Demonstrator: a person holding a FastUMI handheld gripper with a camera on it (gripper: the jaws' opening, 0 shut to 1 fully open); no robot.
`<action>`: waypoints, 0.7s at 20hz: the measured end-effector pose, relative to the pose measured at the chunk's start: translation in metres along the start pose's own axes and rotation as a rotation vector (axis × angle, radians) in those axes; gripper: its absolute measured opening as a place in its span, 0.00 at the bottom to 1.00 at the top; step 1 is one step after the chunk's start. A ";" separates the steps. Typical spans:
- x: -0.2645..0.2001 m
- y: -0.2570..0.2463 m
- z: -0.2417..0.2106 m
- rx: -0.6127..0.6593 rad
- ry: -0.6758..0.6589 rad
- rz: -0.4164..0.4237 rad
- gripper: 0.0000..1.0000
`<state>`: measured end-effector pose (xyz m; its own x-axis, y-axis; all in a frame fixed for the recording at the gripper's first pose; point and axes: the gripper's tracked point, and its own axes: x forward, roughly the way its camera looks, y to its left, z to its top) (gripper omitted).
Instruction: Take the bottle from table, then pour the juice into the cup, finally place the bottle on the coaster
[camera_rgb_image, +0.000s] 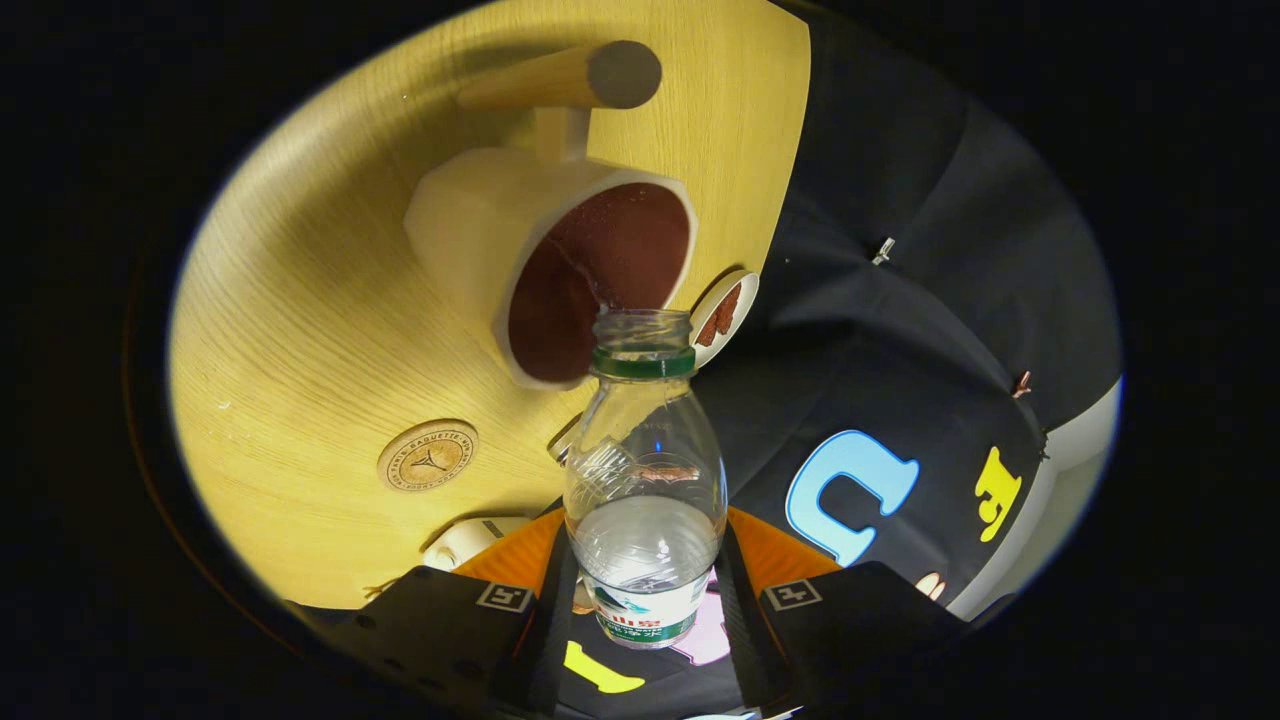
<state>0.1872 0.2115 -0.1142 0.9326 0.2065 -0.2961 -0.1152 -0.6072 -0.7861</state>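
Pale wood grain of the bench (300, 330) tilts across my view, with the booth's black cloth wall (900, 300) beyond its edge. My fingers (645, 610) are clamped on the clear plastic bottle (645, 480), one pressing each side of its labelled lower body, so it stands up between them with its uncapped mouth and green neck ring pointing away from me. A thin stream runs from that mouth into the cream cup (550, 270), whose dark red-brown inside faces me just ahead of the bottle; the cup has a wooden handle (570, 78) on its far side. A little clear liquid sits in the bottle's lower part. On the bench near the cup lies a round wooden coaster (428, 455), well apart from the bottle, and a small round white disc with a red-brown pattern (725, 315) lies at the bench's edge, just beside the bottle's neck.
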 end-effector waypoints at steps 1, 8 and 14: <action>0.003 0.002 0.001 -0.011 -0.008 0.011 0.68; 0.009 0.001 -0.008 -0.096 -0.010 0.014 0.68; 0.004 -0.005 0.001 -0.149 -0.034 0.001 0.68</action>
<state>0.1911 0.2165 -0.1125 0.9201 0.2298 -0.3173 -0.0623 -0.7139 -0.6975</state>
